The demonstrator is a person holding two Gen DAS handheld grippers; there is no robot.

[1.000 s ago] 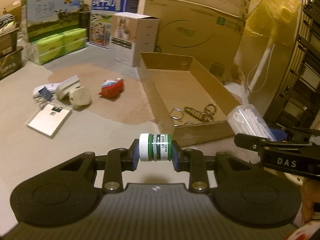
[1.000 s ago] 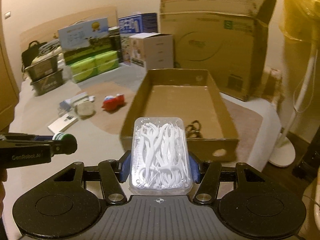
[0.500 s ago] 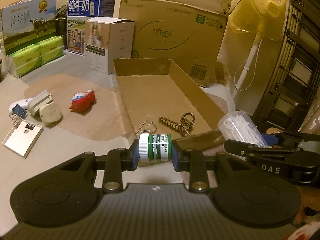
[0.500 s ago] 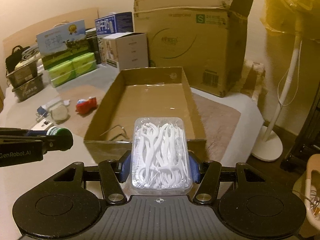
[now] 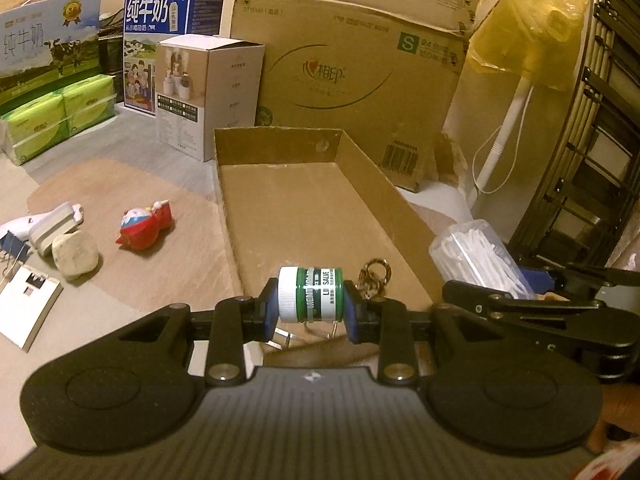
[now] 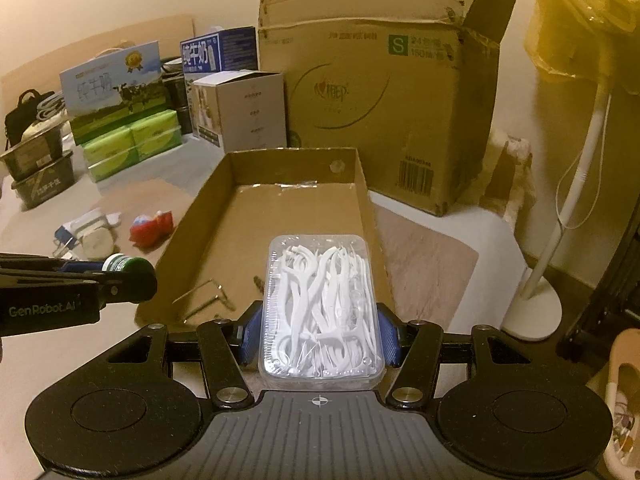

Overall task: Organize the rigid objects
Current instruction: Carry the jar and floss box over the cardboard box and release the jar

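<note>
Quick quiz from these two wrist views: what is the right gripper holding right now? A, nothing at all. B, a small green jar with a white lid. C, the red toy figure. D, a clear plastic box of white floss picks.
D: in the right wrist view the right gripper has its blue pads pressed on both sides of the clear box of floss picks; the green jar sits in the left gripper.

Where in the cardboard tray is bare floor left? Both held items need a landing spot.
The cardboard tray is bare through its middle and far end, between the side walls. Its near end is crowded: keychain and metal hook.
</note>
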